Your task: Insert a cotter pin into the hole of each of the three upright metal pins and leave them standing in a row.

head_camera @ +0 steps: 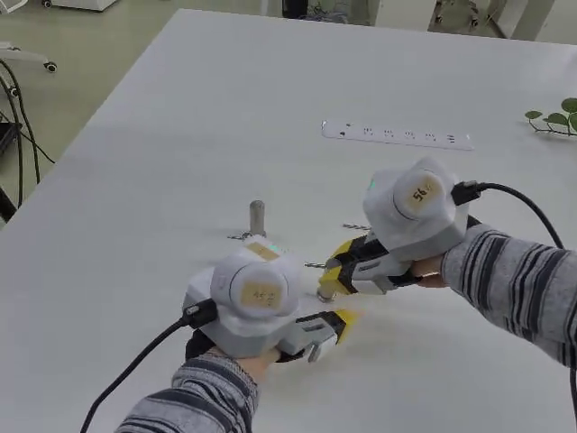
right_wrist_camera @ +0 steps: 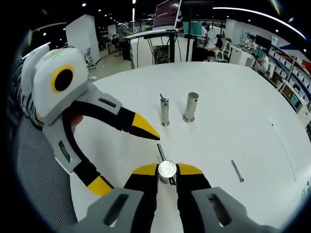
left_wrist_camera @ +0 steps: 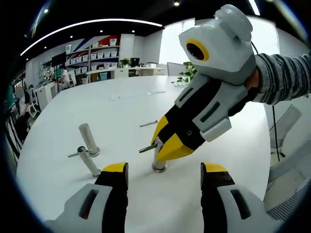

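The right gripper (left_wrist_camera: pixel 164 143) was clenched on the nearest metal pin (right_wrist_camera: pixel 167 168), a cotter pin (right_wrist_camera: pixel 160 151) jutting just ahead of its jaws. The left gripper (left_wrist_camera: pixel 165 169) hung released, that pin just ahead between its jaws. Probably best to steady the base and push straight.

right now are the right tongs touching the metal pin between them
Touching. The right gripper view shows the right tongs closed with both tips pressed against the metal pin.

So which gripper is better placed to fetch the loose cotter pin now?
Probably the left gripper: its jaws stand open and empty. The right gripper is shut on a metal pin, though the loose cotter pin lies nearer it.
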The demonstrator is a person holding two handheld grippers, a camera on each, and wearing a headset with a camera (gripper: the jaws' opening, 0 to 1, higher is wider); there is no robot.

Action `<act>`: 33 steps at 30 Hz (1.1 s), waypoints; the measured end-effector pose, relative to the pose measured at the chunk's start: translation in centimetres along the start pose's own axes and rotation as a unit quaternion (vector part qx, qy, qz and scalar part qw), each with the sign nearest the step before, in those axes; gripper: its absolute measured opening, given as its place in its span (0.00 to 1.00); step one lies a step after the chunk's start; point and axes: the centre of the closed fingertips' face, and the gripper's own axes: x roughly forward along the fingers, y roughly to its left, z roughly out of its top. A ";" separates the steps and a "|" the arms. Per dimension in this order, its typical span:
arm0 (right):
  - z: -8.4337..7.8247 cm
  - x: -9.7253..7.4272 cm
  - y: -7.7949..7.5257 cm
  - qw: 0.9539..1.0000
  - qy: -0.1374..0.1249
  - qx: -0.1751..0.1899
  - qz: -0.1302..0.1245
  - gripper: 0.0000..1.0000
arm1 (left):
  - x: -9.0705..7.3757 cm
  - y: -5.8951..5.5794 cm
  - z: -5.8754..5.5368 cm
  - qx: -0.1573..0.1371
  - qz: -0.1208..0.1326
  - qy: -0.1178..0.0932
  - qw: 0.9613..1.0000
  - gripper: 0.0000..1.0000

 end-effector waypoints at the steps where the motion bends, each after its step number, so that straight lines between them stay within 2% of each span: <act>1: 0.0 0.0 0.0 1.000 0.001 -0.001 0.001 0.09 | -0.1 0.0 0.0 0.000 -0.001 -0.001 1.000 0.59; 8: 0.2 -0.2 0.2 1.000 0.005 -0.007 0.002 0.08 | -1.2 -0.1 0.5 -0.005 -0.003 -0.009 1.000 0.63; 17: 1.2 -0.1 -0.7 1.000 0.008 -0.009 -0.009 0.09 | -2.6 0.2 0.6 -0.014 0.002 -0.015 1.000 0.69; 19: 1.3 0.1 -1.2 1.000 0.010 -0.006 -0.010 0.09 | -3.0 0.3 0.7 -0.012 0.006 -0.018 1.000 0.71; 33: 2.0 0.9 -2.1 1.000 0.022 -0.005 -0.013 0.09 | -5.2 2.3 1.2 -0.016 0.029 -0.034 0.999 0.82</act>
